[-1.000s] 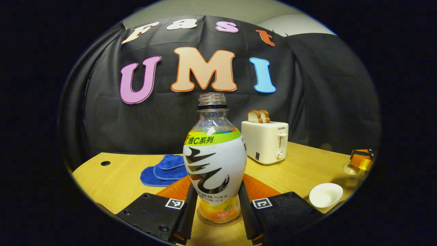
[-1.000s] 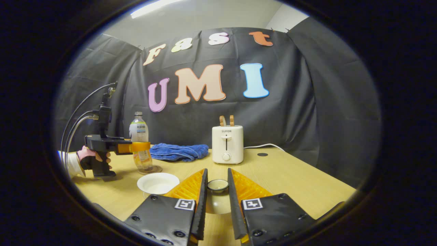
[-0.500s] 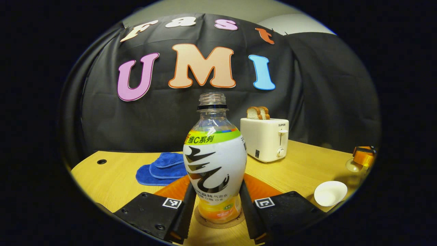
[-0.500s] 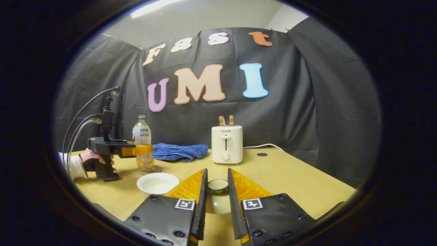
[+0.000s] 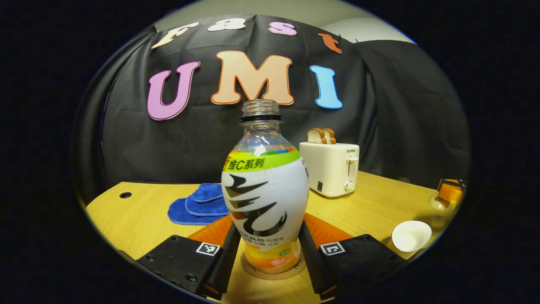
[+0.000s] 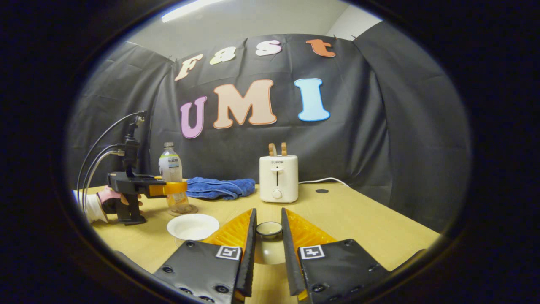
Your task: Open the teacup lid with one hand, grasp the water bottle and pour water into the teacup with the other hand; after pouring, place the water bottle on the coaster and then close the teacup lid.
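Note:
The uncapped water bottle (image 5: 263, 190) stands upright on the round coaster (image 5: 273, 276). My left gripper (image 5: 269, 226) is shut on its lower body, one finger touching each side. The right gripper view has the same bottle (image 6: 170, 162), coaster (image 6: 190, 209) and left gripper (image 6: 175, 188) at the far left. The white teacup (image 6: 193, 226) sits open on the table, right of the bottle. My right gripper (image 6: 268, 213) is shut on the knob of the teacup lid (image 6: 269, 229), holding it off the cup. In the left gripper view the lid (image 5: 438, 202) hangs under the right gripper (image 5: 450, 192), beyond the teacup (image 5: 411, 235).
A cream toaster (image 6: 278, 177) with two bread slices stands at the back of the wooden table (image 6: 358, 219). A folded blue towel (image 6: 219, 188) lies to its left. A person's hand (image 6: 107, 198) holds the left gripper's handle, with cables rising from it.
The bottle has come down onto the coaster, and the left gripper's fingers have spread slightly around it. The right gripper and the lid have stayed put.

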`<state>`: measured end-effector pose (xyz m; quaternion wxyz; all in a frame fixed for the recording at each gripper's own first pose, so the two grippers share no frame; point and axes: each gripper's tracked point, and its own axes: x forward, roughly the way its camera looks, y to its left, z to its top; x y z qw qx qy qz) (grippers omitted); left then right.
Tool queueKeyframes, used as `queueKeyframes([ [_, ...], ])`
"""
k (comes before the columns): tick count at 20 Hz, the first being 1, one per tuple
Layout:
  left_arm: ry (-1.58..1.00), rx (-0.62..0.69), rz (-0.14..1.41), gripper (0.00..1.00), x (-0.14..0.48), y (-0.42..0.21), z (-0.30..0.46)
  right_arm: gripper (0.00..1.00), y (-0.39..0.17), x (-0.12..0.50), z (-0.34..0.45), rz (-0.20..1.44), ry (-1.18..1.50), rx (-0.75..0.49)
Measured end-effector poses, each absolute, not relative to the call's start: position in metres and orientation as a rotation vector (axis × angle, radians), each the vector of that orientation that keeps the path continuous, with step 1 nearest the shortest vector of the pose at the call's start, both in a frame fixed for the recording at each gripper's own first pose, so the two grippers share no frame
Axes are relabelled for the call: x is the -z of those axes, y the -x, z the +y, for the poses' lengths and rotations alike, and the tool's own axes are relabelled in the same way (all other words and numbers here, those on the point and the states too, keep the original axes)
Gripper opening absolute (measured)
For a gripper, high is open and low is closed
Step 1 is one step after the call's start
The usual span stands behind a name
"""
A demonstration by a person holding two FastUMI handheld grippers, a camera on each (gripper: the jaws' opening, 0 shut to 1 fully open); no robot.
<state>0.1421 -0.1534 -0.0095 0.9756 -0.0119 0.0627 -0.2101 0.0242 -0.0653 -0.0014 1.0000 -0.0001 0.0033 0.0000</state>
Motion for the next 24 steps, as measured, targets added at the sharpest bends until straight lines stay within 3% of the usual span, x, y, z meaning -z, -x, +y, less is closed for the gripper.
queueKeyframes([
  [1, 0.024, 0.423, 0.127, 0.73, 0.01, -0.142, -0.154, 0.36, -0.024, 0.001, -0.065, 0.006, 0.0, 0.0],
  [2, 0.026, 0.423, 0.127, 0.81, 0.01, -0.142, -0.153, 0.36, -0.024, 0.001, -0.066, 0.007, 0.0, 0.0],
  [6, 0.026, 0.418, 0.096, 0.92, 0.006, -0.137, -0.151, 0.36, -0.024, 0.001, -0.065, 0.007, 0.0, 0.0],
  [17, 0.018, 0.405, 0.004, 0.92, -0.007, -0.088, -0.134, 0.36, -0.026, 0.002, -0.058, 0.007, 0.0, -0.014],
  [24, 0.014, 0.301, 0.0, 0.92, -0.009, -0.048, -0.102, 0.36, -0.03, 0.004, -0.002, 0.013, -0.001, -0.163],
])
